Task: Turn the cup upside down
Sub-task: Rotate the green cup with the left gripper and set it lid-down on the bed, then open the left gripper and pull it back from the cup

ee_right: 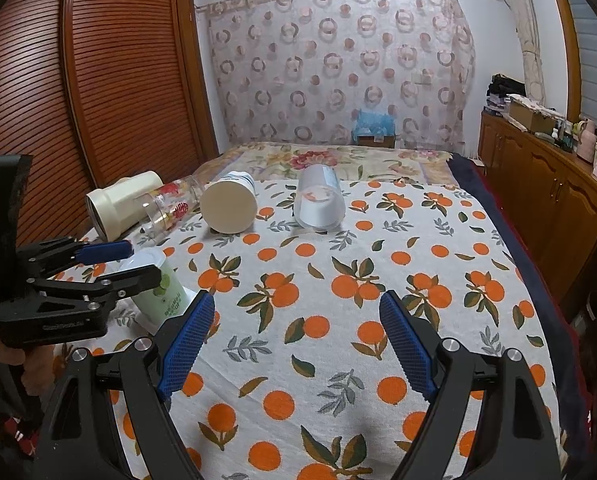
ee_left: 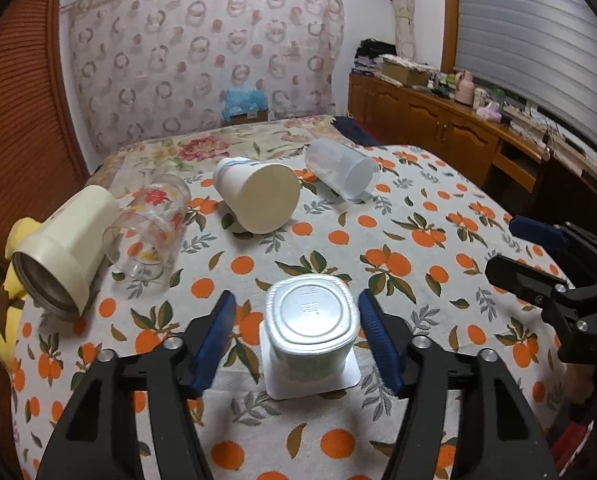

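Note:
A white and green plastic cup (ee_left: 312, 332) stands upside down on the orange-print cloth, its rim flange flat on the table and its base up. My left gripper (ee_left: 296, 312) is open with one blue pad on each side of the cup, not touching it. In the right wrist view the same cup (ee_right: 160, 284) sits between the left gripper's fingers (ee_right: 110, 252). My right gripper (ee_right: 294, 312) is open and empty over bare cloth, to the right of the cup; it shows at the right edge of the left wrist view (ee_left: 538, 256).
Several cups lie on their sides further back: a cream metal-lined mug (ee_left: 62, 248), a printed clear glass (ee_left: 150, 228), a white paper cup (ee_left: 258, 196) and a frosted plastic cup (ee_left: 342, 170). A wooden cabinet (ee_right: 546, 200) runs along the right. A slatted wardrobe (ee_right: 98, 80) stands at the left.

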A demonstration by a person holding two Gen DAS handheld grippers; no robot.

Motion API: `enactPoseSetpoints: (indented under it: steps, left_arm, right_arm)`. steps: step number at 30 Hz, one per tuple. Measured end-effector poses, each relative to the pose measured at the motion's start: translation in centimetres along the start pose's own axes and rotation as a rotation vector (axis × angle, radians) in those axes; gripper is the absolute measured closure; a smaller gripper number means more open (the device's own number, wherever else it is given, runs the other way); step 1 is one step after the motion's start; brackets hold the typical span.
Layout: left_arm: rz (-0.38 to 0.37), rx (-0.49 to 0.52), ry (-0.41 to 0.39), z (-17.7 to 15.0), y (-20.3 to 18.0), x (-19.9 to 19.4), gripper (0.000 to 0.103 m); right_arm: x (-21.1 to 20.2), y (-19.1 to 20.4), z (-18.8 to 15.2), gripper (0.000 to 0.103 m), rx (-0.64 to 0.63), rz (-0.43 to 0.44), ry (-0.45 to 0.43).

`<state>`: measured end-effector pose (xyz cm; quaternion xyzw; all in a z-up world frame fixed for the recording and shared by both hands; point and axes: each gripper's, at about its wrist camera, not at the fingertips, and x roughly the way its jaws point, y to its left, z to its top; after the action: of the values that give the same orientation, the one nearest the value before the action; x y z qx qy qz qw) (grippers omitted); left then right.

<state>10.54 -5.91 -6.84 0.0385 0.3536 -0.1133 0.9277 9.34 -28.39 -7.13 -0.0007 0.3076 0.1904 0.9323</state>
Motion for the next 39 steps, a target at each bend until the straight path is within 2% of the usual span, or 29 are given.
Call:
enactPoseSetpoints:
  steps: [11,16,26,39]
  left_arm:
    - [0.041,-0.073,-0.054,-1.0,2.3,-3.0,0.008]
    - [0.078,-0.095,-0.043,-1.5,3.1,-3.1,0.008]
    - [0.118,-0.141,-0.068,-2.7,4.3,-5.5,0.008]
    - [0.162,-0.158,-0.209,-2.1,5.0,-10.9,0.008]
  right_arm:
    - [0.6,1.0,-0.1,0.015,0.012,-0.003,-0.002]
    - [1.1,1.8,-0.2,0.003,0.019,-0.002,0.003]
    - [0.8,2.8,-0.3,0.003,0.043,-0.006,-0.003]
    - [-4.6,4.8,1.2,0.003,0.031,-0.018,-0.159]
